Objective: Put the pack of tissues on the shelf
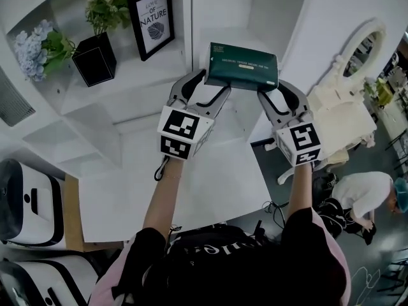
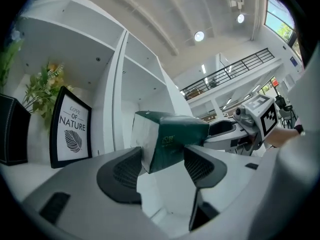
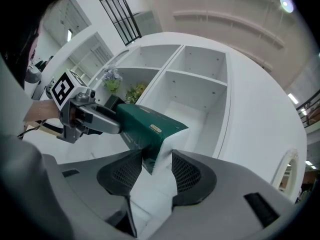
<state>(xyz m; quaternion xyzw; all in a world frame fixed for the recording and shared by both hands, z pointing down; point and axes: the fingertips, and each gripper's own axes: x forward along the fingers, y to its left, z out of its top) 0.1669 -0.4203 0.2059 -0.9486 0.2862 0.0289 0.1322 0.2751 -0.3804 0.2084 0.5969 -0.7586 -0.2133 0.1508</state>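
Observation:
The dark green pack of tissues (image 1: 242,65) is held up in front of the white shelf (image 1: 137,75), before an open compartment. My left gripper (image 1: 213,85) is shut on the pack's left end and my right gripper (image 1: 273,89) is shut on its right end. In the left gripper view the pack (image 2: 172,136) sits between the jaws of the left gripper (image 2: 162,165), its white end facing left. In the right gripper view the pack (image 3: 142,124) is pinched at a lower corner by the right gripper (image 3: 155,170), with the empty shelf compartment (image 3: 192,101) behind it.
On the shelf to the left stand a framed "LOVE OF NATURE" picture (image 1: 152,21), a black plant pot (image 1: 94,59) and pale blue flowers (image 1: 35,46). A white dresser with a mirror (image 1: 347,88) stands at right. A person (image 1: 360,199) crouches on the floor there.

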